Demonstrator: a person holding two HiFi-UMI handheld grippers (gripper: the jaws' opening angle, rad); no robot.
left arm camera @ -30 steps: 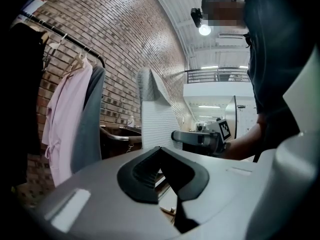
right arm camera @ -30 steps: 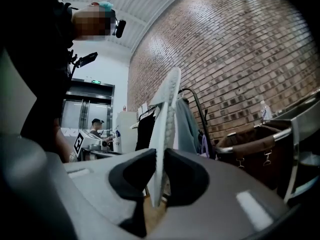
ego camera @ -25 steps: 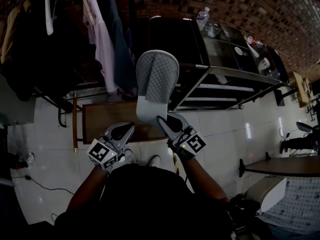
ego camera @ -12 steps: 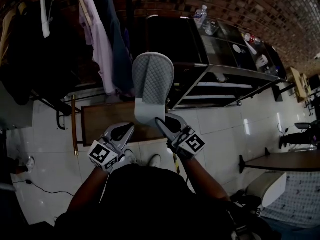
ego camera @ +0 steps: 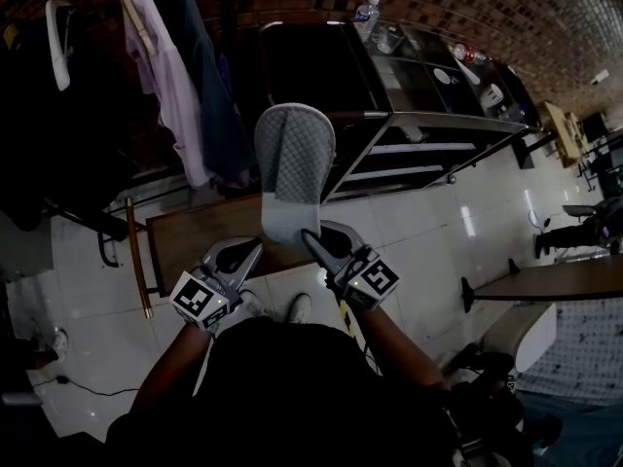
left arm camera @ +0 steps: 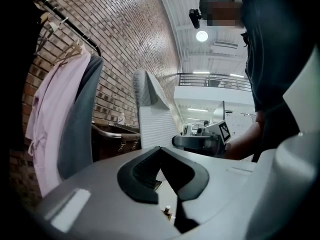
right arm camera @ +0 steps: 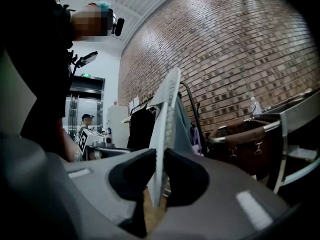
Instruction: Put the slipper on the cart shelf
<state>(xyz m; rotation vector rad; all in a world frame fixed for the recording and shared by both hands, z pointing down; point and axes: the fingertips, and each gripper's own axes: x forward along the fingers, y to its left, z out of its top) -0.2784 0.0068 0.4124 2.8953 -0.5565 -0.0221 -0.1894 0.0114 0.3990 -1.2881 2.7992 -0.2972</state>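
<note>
Right gripper (ego camera: 311,235) clamped on slipper (ego camera: 294,159), near end; left gripper (ego camera: 253,248) closed, empty.
Slipper held upright in the air between both grippers — cart (ego camera: 440,120) with shelves beyond, not touching.

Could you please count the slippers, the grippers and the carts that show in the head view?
slipper: 1
grippers: 2, the left gripper and the right gripper
cart: 1
Total: 4
</note>
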